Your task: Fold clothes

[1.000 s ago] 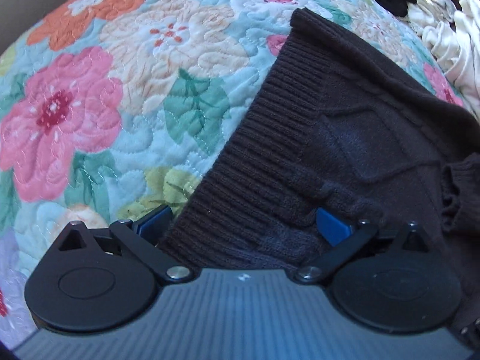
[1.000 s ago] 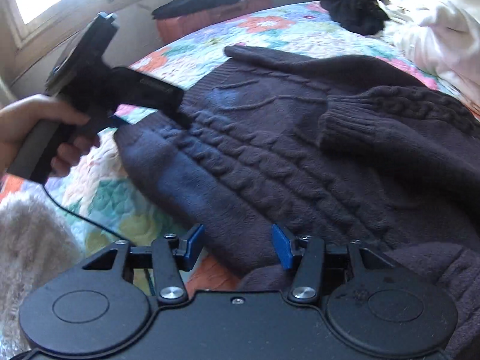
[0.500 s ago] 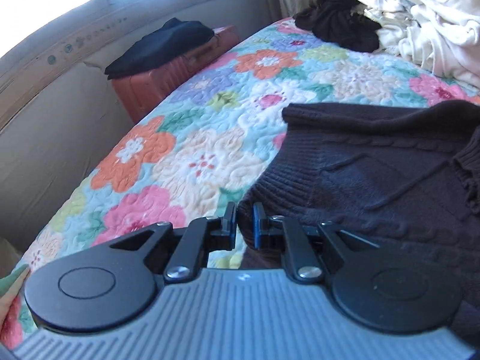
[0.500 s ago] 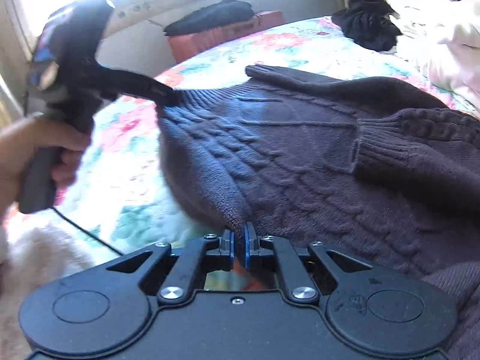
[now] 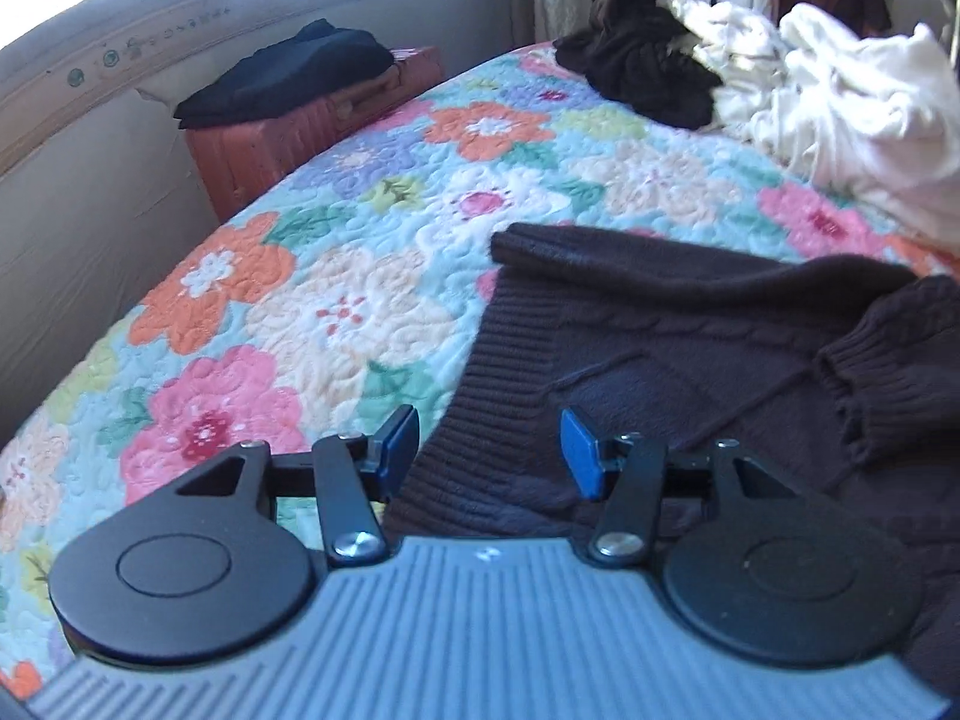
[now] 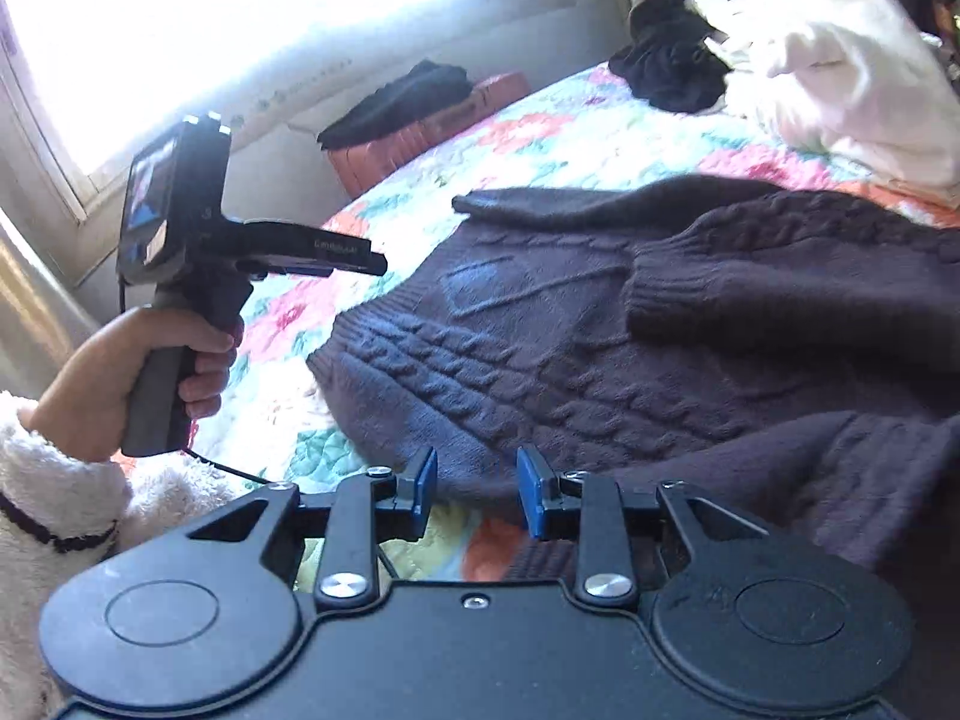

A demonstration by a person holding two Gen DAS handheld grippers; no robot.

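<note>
A dark brown cable-knit sweater (image 6: 600, 324) lies spread on the floral quilt (image 5: 336, 276), one sleeve cuff (image 6: 666, 294) folded over its body. My left gripper (image 5: 489, 447) is open, its blue pads just above the ribbed hem (image 5: 474, 420), holding nothing. The sweater also fills the right of the left wrist view (image 5: 690, 348). My right gripper (image 6: 474, 489) is open at the sweater's near edge, empty. The left gripper also shows in the right wrist view (image 6: 372, 261), raised above the quilt, left of the sweater.
A pile of white clothes (image 5: 852, 102) and a dark garment (image 5: 642, 66) lie at the far end of the bed. An orange case (image 5: 288, 126) with a black garment on top stands by the wall beyond the bed's left edge.
Half a second ago both grippers were shut on the sweater's lower edge and lifting it. Both have now opened and let go, and the hem lies flat on the quilt.
</note>
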